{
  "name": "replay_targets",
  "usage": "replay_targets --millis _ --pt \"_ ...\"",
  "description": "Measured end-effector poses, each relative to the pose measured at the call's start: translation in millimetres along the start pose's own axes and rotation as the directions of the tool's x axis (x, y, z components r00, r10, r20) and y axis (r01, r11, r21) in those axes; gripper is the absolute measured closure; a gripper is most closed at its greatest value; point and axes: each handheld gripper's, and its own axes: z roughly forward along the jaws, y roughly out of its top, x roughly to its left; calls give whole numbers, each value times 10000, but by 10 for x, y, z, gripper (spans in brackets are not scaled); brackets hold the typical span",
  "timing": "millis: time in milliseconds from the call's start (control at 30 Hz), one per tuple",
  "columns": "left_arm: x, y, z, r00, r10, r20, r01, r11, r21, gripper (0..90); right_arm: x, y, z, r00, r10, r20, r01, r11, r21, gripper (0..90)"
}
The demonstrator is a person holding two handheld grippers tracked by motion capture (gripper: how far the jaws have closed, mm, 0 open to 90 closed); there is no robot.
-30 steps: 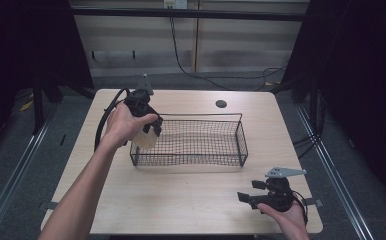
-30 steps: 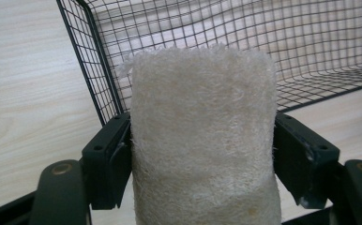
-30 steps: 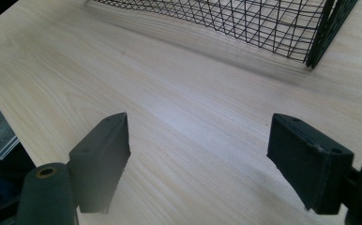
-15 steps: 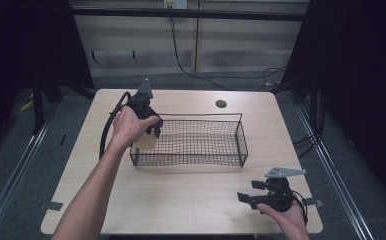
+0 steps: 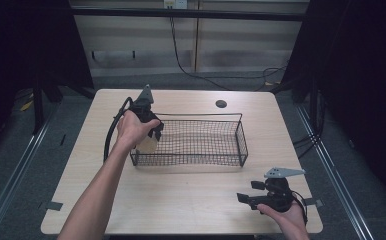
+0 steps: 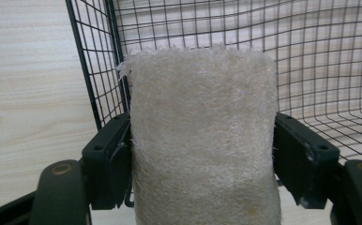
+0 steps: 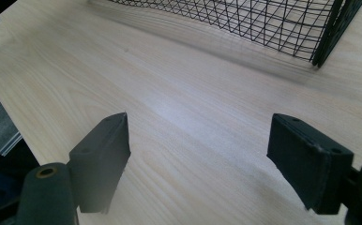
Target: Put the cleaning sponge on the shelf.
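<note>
From above, the left gripper (image 5: 148, 131) holds a pale loofah sponge (image 5: 146, 144) at the wire basket's (image 5: 241, 135) left end. Its own camera has the jaws pinching the sponge upright beside the basket's corner wall, the inside lying rightward. The right gripper (image 7: 200, 159) rests spread over bare table (image 7: 179, 103).

In the left gripper view the bottom edge cuts off the lower end of the cream fibrous loofah block (image 6: 202, 140), which also covers part of the black wire mesh basket (image 6: 310, 56) behind it. In the high view, at centre left, the person's left hand (image 5: 133, 131) hides most of the block, and the left forearm leaves the frame at the bottom
</note>
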Motion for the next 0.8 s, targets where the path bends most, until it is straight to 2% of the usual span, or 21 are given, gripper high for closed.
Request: replay_targets --millis 133,300,367,533,800 --pt "-31 -5 19 9997 228 27 -228 9997 -12 278 0 -1 1 10000 -12 -13 12 10000 -5 210" --pt "4 10 71 9998 116 -151 -117 9999 -7 278 3 -1 -1 10000 -12 6 12 10000 -8 210" --pt "25 16 83 9998 189 5 -189 9998 115 278 0 -1 0 10000 1 -12 -1 10000 -6 210" --pt "35 20 152 9998 153 -126 -151 9997 204 278 3 0 3 10000 -9 -39 9 10000 5 211" --pt "70 17 242 10000 -10 -70 12 9995 307 278 4 0 3 10000 -25 -48 25 10000 5 212"
